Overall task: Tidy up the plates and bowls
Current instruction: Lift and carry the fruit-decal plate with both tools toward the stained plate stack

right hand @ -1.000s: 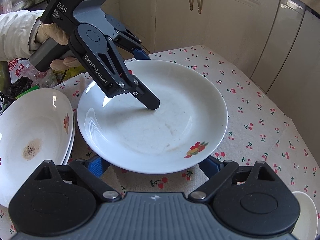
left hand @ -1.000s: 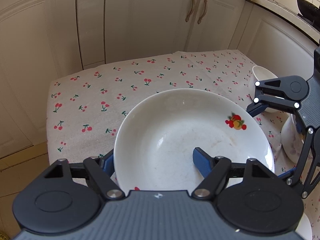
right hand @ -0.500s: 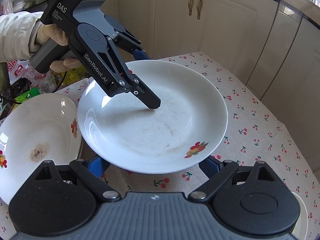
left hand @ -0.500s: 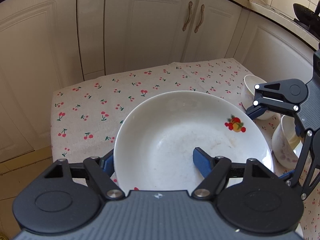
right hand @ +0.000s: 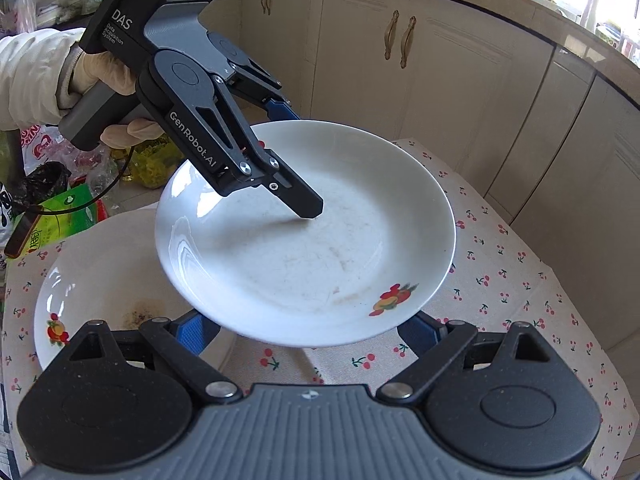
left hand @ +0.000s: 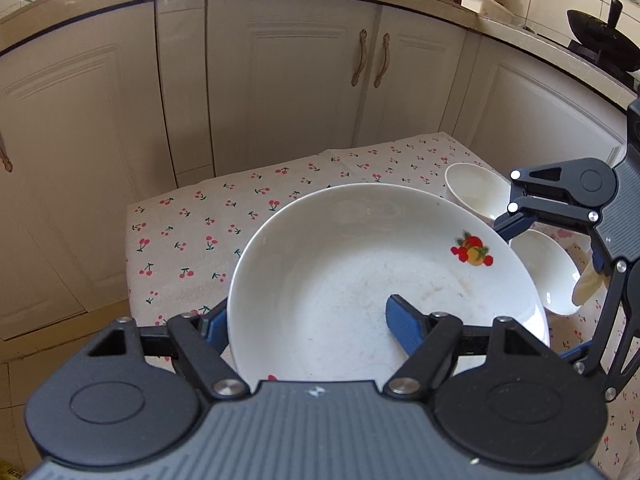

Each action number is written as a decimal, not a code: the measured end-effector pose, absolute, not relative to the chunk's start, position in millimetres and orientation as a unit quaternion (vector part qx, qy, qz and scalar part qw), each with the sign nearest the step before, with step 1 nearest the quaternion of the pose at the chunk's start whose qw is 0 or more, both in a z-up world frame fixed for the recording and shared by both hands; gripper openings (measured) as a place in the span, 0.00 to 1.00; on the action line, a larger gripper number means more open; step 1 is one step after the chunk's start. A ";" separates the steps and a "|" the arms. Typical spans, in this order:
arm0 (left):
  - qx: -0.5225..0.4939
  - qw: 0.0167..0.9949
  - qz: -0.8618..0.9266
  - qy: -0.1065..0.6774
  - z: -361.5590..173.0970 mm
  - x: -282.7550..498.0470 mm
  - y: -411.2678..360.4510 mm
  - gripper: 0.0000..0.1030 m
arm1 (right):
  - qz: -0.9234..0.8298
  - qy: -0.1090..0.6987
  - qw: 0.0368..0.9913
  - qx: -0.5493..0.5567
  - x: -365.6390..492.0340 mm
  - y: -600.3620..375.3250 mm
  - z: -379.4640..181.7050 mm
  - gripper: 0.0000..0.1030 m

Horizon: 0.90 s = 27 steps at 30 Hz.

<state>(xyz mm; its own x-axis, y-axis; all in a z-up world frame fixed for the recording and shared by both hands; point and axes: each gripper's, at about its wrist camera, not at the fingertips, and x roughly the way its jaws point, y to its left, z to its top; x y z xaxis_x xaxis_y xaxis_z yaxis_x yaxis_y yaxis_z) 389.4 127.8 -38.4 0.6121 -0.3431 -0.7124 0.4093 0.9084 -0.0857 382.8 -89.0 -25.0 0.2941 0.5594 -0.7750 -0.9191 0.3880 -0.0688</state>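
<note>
The left gripper [left hand: 308, 320] was clamped on the near rim of the white plate [left hand: 360, 272], holding it lifted above the cherry-cloth counter [left hand: 208, 232]. Beneath the plate, the right gripper [right hand: 304, 330] sat with jaws apart, gripping nothing. Left of the plate lay a stained plate [right hand: 100, 280]; stacking there looked likely next, needing a level, gentle descent. Beyond the plate stood two bowls [left hand: 476, 188]

Two shallow white ceramic plates with fruit decals are in view: one lifted plate [right hand: 308, 240] and one stained plate [right hand: 100, 292] lying on the table. Two small plain white ceramic bowls stand on the cherry-print tablecloth: a far bowl [left hand: 476, 190] and a near bowl [left hand: 546, 270].
</note>
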 end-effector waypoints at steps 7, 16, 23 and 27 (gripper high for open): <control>0.045 0.898 -0.209 0.383 -29.1 352.6 126.4 0.75 | 0.484 0.336 0.765 -0.258 343.2 -92.9 -15.9 0.94; 0.047 0.898 -0.213 0.382 -27.7 302.4 122.9 0.75 | 0.485 0.334 0.768 -0.251 287.6 -100.6 -11.2 0.94; 0.041 0.893 -0.219 0.390 -36.7 272.0 117.8 0.75 | 0.483 0.339 0.768 -0.250 254.7 -103.0 -14.8 0.94; 0.038 0.890 -0.224 0.395 -43.5 262.1 114.7 0.75 | 0.479 0.347 0.767 -0.249 242.1 -104.6 -21.1 0.94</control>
